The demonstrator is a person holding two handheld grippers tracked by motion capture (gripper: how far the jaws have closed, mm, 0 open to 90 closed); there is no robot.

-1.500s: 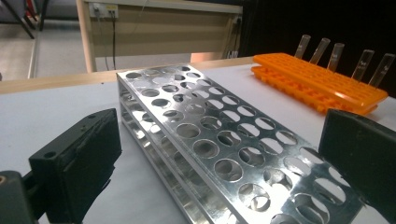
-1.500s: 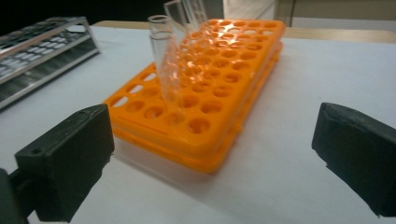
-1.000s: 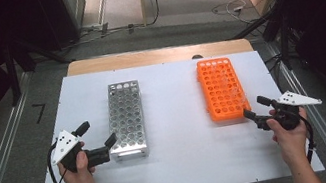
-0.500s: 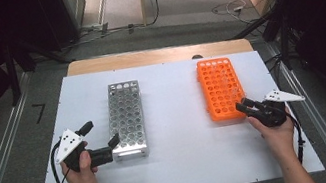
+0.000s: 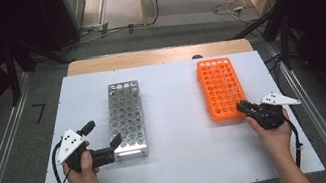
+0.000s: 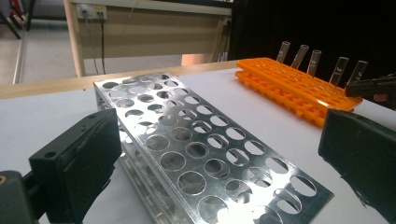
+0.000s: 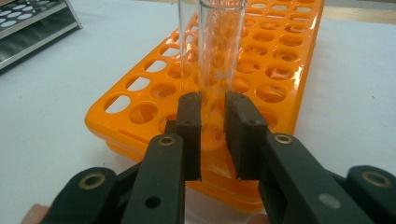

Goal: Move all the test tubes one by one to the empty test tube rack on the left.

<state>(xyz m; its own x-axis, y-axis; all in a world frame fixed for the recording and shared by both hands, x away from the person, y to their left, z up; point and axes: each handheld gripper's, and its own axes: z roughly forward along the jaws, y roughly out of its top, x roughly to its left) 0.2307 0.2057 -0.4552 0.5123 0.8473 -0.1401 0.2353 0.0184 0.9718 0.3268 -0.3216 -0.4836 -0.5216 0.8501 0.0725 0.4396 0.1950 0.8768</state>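
Right tool [image 7: 212,135] clenched on glass tube [image 7: 219,51] in orange rack [image 5: 221,87], jaws just closed; left tool [image 5: 103,140] released beside metal rack [image 5: 126,118].

Left gripper [image 5: 104,141], lower left of the high view: black body, two black block jaws, white three-cornered plate with dark dots on top, black cable looping down beside the forearm. Right gripper [image 5: 244,106], lower right: black body, pale grey three-cornered plate, black cable trailing along the wrist. Right gripper view: black linkage arms with brass-ringed pivots, matte rectangular pads. Forearms bare, no sleeves.
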